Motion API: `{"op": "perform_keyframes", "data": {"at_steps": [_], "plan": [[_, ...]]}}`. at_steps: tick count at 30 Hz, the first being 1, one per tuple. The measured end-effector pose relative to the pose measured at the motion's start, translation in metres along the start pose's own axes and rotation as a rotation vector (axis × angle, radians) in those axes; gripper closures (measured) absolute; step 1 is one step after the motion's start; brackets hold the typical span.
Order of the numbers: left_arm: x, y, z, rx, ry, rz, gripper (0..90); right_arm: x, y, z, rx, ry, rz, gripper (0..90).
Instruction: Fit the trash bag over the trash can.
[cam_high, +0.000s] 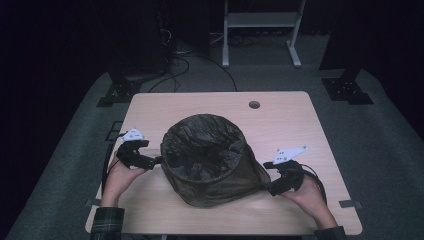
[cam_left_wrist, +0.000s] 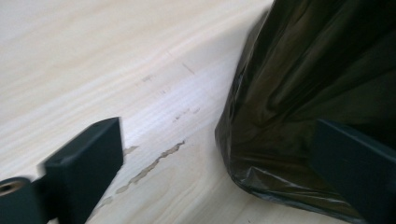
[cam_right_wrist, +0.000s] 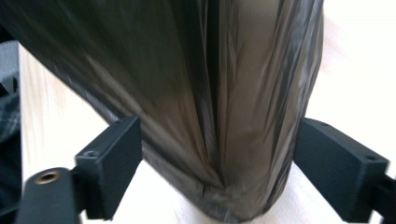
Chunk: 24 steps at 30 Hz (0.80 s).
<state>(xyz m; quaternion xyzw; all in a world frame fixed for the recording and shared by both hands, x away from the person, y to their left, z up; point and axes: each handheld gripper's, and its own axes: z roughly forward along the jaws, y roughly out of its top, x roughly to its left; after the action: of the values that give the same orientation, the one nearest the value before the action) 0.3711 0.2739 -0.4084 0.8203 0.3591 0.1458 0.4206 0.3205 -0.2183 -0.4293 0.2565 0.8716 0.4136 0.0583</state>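
A round bin lined with a dark plastic bag (cam_high: 207, 172) stands in the middle of the wooden table (cam_high: 285, 125). My left gripper (cam_high: 156, 161) is at the bin's left side, level with its rim. In the left gripper view its jaws stand wide apart, my left gripper (cam_left_wrist: 219, 172) open, with bare table and the edge of the bag (cam_left_wrist: 308, 93) between them. My right gripper (cam_high: 270, 189) is low at the bin's right side. There my right gripper (cam_right_wrist: 219, 163) is open, and a loose fold of the bag (cam_right_wrist: 210, 102) hangs between the jaws without being pinched.
A round cable hole (cam_high: 254, 105) is in the table's far side. Behind the table stand a white desk frame (cam_high: 260, 22) and black stands (cam_high: 117, 90) with cables on the grey floor. The person's forearms come in over the near edge.
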Motion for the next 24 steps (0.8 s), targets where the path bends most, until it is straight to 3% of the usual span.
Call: {"op": "perform_keyframes", "data": {"at_steps": [4, 8, 14, 19, 24], "plan": [[-0.007, -0.005, -0.011, 0.003, -0.023, 0.031, 1.6, -0.001, 0.004, -0.01, -0.046, 0.006, 0.005, 9.4], [-0.02, -0.018, -0.012, 0.052, -0.04, 0.077, 0.6, 0.0, 0.013, -0.023, -0.09, 0.015, 0.001, 2.8], [-0.034, -0.04, -0.015, 0.075, -0.048, 0.093, 0.5, 0.004, 0.037, -0.039, -0.133, 0.013, -0.04, 2.2], [-0.043, -0.058, -0.01, 0.092, -0.083, 0.139, 0.0, 0.006, 0.058, -0.049, -0.167, 0.012, -0.064, 2.2], [-0.047, -0.067, 0.001, 0.146, -0.09, 0.161, 0.0, 0.012, 0.083, -0.057, -0.196, 0.011, -0.113, 2.2]]}}
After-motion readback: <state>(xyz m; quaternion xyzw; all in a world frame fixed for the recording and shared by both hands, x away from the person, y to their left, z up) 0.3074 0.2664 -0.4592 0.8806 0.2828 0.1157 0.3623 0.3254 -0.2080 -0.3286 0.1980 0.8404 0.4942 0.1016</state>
